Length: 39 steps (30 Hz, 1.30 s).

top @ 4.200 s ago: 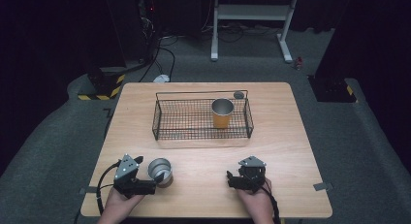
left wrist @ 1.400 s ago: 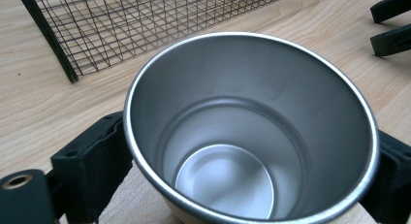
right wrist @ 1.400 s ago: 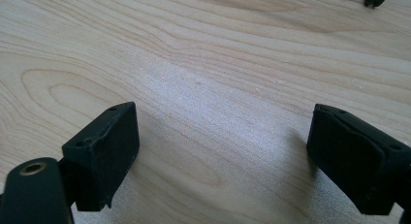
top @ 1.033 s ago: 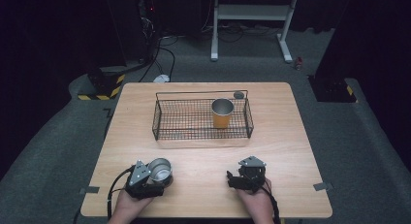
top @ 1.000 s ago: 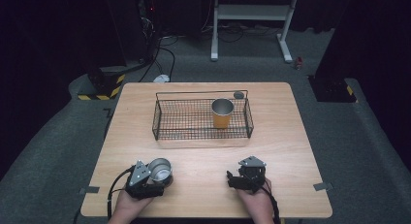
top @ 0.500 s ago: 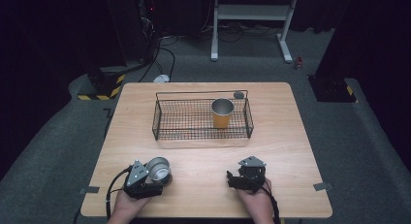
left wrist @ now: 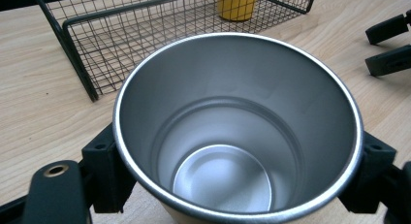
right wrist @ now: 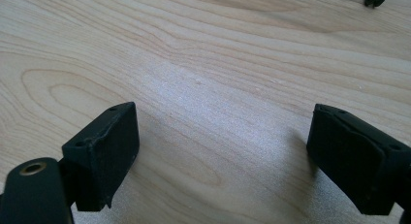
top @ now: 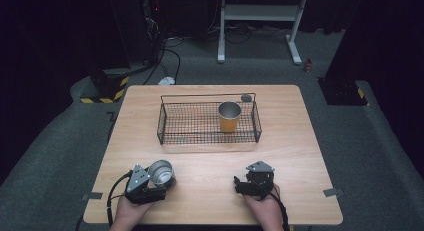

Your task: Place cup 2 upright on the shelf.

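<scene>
Progress: one cup, yellow-sided, already stands upright inside the wire basket at the far middle of the table, toward the basket's right end. A second steel cup is outside it, near the left front edge, caught in the left gripper. Judged about halfway: the grasp is made, while the lift, carry to the basket and release are left. Left gripper view: the cup sits mouth-up between the jaws, both black pads pressed on its outer wall just under the rim, closed as far as the cup allows. Whether the base rests on the table or has cleared it cannot be told; the cup leans slightly in the high view, so possibly tipped. The right gripper lies near the right front edge, well apart from both cups; its fingers stand wide, nothing between them, bare wood below. A small grey object lies just beyond the basket's far right corner.
</scene>
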Motion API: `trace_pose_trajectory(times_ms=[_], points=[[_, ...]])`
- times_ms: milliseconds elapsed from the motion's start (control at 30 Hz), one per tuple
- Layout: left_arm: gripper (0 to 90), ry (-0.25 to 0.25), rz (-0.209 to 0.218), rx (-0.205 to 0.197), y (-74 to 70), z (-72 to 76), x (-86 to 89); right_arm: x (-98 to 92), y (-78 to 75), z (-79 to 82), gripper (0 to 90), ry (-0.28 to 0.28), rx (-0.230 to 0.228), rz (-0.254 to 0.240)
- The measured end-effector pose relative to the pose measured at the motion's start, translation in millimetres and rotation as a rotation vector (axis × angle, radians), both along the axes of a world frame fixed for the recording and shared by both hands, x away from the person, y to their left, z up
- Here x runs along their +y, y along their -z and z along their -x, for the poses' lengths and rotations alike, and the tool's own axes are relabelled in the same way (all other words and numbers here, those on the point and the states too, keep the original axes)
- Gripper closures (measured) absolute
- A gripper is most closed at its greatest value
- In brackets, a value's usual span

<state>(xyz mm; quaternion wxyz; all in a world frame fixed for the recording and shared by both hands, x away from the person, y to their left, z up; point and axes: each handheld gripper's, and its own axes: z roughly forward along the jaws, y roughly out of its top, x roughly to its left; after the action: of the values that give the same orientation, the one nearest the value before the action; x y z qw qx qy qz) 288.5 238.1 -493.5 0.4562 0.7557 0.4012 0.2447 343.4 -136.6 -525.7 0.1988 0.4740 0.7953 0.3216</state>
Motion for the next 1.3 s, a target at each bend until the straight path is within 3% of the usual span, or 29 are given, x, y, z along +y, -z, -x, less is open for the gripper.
trace_pose_trajectory(times_ms=[433,600,767,1300], points=[[18.8,-0.033,0.003,-0.017,-9.4,-1.1,0.6,0.1,0.1,-0.1,11.2,-0.002,0.000,0.000],[18.8,-0.056,0.029,0.017,-13.2,-3.7,0.3,0.1,0.1,-0.1,11.2,-0.002,0.000,0.000],[18.8,-0.060,-0.002,-0.005,-21.5,-4.7,-3.2,0.1,0.1,-0.1,11.1,-0.002,0.000,0.000],[18.8,-0.050,0.013,-0.051,-42.6,-15.0,-13.9,0.1,0.1,-0.1,11.2,-0.003,0.000,0.000]])
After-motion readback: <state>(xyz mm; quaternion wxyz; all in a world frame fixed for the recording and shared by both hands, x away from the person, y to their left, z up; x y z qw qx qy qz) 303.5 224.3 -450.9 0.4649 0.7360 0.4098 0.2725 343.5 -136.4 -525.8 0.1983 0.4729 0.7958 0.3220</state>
